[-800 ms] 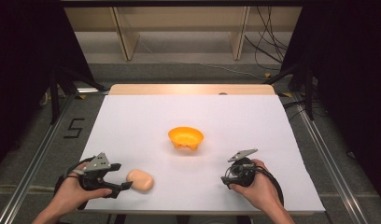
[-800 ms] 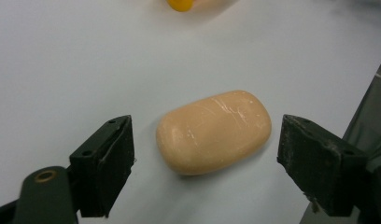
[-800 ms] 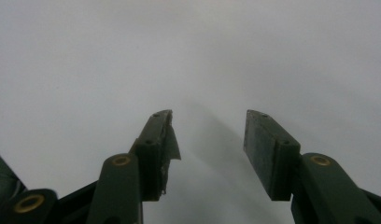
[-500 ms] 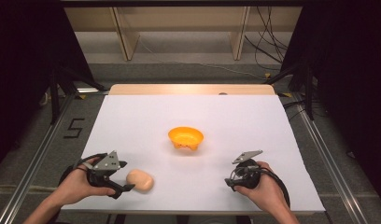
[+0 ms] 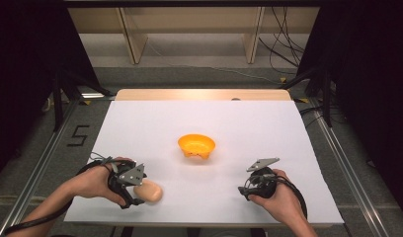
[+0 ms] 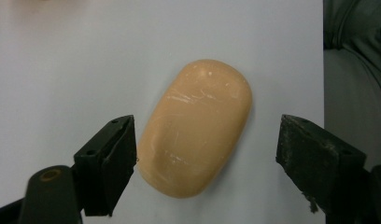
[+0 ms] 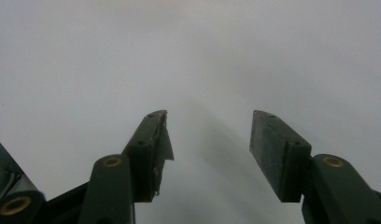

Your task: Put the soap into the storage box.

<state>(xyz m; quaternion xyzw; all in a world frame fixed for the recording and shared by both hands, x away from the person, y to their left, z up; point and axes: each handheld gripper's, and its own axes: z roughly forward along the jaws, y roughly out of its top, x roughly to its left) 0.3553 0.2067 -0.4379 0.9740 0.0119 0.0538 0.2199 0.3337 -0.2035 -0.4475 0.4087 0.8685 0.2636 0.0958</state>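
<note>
Nearest the table's front edge, the left gripper (image 5: 138,190) is held low over the white table top (image 5: 155,128), its jaws spread wide on either side of a smooth, peach-coloured oval object like a bar of soap (image 5: 150,191). In the left gripper view the peach oval (image 6: 195,126) lies flat on the white surface between the two black jaws; the left-hand jaw stands just beside its flank, whether touching cannot be told, and the right-hand jaw stands clear of it with a gap of bare table between, so nothing is gripped. Across the front edge, well apart from the oval, the right gripper (image 5: 245,189) rests low over the bare table in the person's right hand (image 5: 278,195); the right gripper view shows the right gripper (image 7: 209,135) with its jaws released, parted, with nothing between them. Farther back, near the middle of the table, sits a small orange plastic bowl (image 5: 196,146), upright and apart from both grippers.
</note>
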